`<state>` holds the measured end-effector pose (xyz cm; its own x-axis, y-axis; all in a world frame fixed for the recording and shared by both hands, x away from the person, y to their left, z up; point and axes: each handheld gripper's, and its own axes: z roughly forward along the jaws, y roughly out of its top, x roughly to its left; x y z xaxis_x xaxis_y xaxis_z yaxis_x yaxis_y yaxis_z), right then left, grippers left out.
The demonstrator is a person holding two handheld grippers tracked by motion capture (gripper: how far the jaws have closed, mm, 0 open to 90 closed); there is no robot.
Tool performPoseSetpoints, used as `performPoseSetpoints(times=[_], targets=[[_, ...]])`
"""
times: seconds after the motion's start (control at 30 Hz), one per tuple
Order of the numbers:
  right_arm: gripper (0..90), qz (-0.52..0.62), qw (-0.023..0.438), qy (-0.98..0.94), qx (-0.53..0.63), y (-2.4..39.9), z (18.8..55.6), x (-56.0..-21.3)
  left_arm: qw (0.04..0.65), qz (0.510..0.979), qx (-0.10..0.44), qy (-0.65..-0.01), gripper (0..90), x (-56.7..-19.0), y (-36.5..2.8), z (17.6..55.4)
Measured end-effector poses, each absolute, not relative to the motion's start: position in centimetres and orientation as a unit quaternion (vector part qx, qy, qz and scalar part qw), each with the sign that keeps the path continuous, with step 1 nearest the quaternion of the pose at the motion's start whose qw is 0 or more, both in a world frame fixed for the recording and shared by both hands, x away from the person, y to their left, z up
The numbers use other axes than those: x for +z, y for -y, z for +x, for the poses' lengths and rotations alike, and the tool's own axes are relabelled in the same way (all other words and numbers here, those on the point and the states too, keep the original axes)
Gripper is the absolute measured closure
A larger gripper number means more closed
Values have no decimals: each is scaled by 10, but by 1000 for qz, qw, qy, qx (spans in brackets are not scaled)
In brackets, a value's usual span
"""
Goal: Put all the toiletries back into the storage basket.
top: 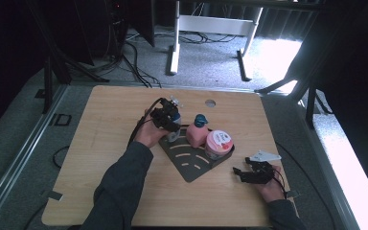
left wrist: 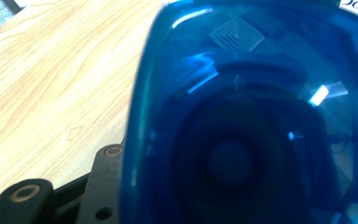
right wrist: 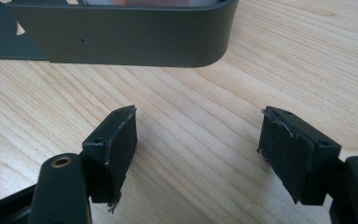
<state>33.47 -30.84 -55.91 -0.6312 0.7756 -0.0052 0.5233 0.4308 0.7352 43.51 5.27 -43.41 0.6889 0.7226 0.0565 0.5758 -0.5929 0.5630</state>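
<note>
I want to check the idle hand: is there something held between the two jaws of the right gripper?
No: in the right gripper view the right gripper has its jaws apart, with bare wooden table between them.

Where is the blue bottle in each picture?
High view: blue bottle mid-table, left of the pink bottle, at the tray's left edge.
Left gripper view: close up, covering the right side.
Right gripper view: faces the tray's wall instead.
Shared landmark: the wooden table.
</note>
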Motion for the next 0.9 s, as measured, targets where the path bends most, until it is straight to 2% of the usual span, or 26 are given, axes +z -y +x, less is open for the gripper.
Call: performPoseSetpoints(times=[0.9], targets=[[273,392,174,-828,362,309,335,-559,262,878,142,-374,552,-445,-49,451]])
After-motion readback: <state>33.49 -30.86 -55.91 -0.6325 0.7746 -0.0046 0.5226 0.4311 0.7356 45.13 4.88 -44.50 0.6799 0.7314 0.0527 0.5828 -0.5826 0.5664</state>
